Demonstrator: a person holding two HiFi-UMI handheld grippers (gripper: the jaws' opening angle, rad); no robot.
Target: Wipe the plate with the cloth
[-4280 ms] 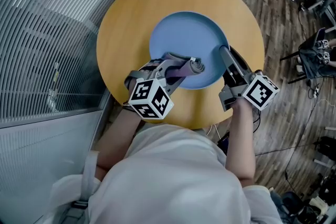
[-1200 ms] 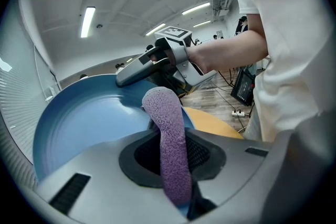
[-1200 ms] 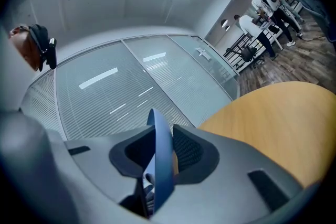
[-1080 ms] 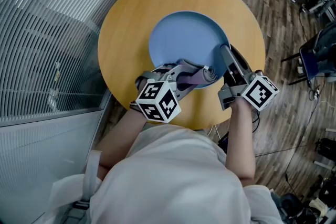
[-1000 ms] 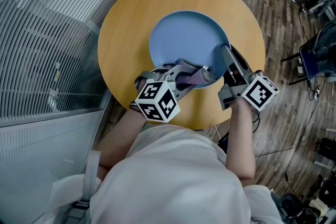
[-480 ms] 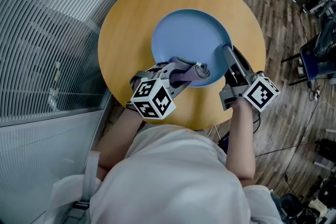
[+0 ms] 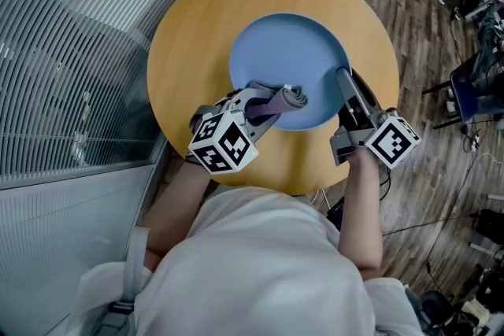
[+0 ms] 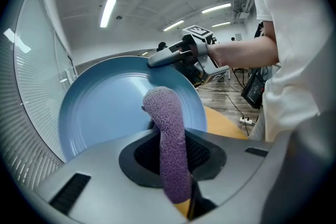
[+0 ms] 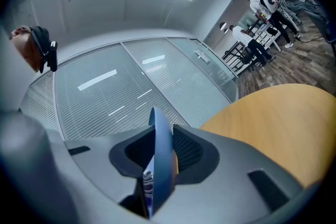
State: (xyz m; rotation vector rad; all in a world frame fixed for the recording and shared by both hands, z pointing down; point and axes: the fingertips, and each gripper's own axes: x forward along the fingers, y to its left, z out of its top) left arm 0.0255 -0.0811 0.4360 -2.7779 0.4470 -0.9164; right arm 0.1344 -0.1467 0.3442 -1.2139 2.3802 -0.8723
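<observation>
Left gripper (image 7: 268,101) jaws clamp the purple cloth (image 8: 169,134) and right gripper (image 7: 345,83) jaws pinch the blue plate (image 7: 287,51).
Left jaws are closed tight on the rolled cloth, free end on the plate's near floor. Right jaws are half-open on the plate's right rim. To wipe well, probably press the cloth flatter, sweep to the plate's far rim and hold the rim steady. Plate is glossy, shallow and round, with the worktop (image 7: 197,20) under it.
</observation>
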